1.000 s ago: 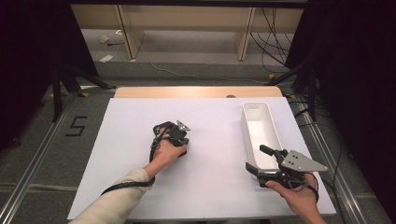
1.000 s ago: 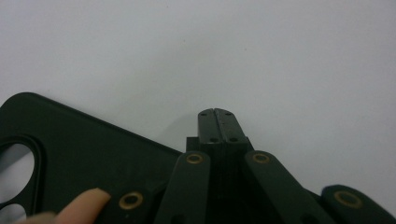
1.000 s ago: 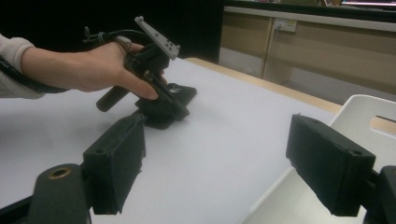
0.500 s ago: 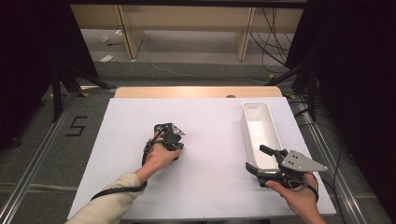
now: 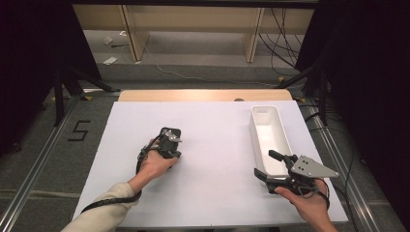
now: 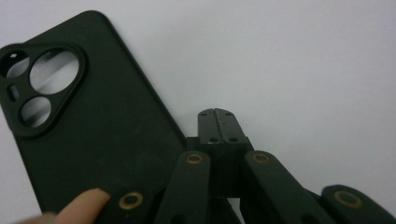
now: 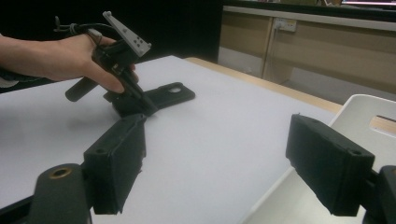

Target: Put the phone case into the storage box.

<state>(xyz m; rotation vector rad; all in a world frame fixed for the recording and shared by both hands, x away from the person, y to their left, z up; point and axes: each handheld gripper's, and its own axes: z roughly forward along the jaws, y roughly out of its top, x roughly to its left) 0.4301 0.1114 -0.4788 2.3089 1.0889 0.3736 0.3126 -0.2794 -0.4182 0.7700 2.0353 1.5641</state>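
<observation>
Here, a black phone case (image 6: 88, 116) flat on the white table top (image 5: 217, 145), left of the middle, camera cut-outs at its far end. Just beside it, the left gripper (image 6: 215, 122), jaws pressed tight together with nothing between them, tips down near the case's long edge; touching the case or merely alongside it, cannot tell. Wrapped around that gripper's body, the left hand (image 5: 157, 164), a fingertip (image 6: 77, 205) resting low over the case in the left gripper view. Seen from the right gripper view, the same left gripper (image 7: 140, 105) tilted steeply down onto the table at the near end of the case (image 7: 163, 98), grey plate on top. Well apart to the right, a long white bin (image 5: 269, 137), open side up, set lengthwise along the table's right edge. At the bin's near end, the right gripper (image 5: 265, 165), held in the right hand (image 5: 307, 200), jaws spread apart and empty, one pad over the table top and the other over the bin's rim. Beyond the table, a wooden strip (image 5: 203, 95) along its far edge.
</observation>
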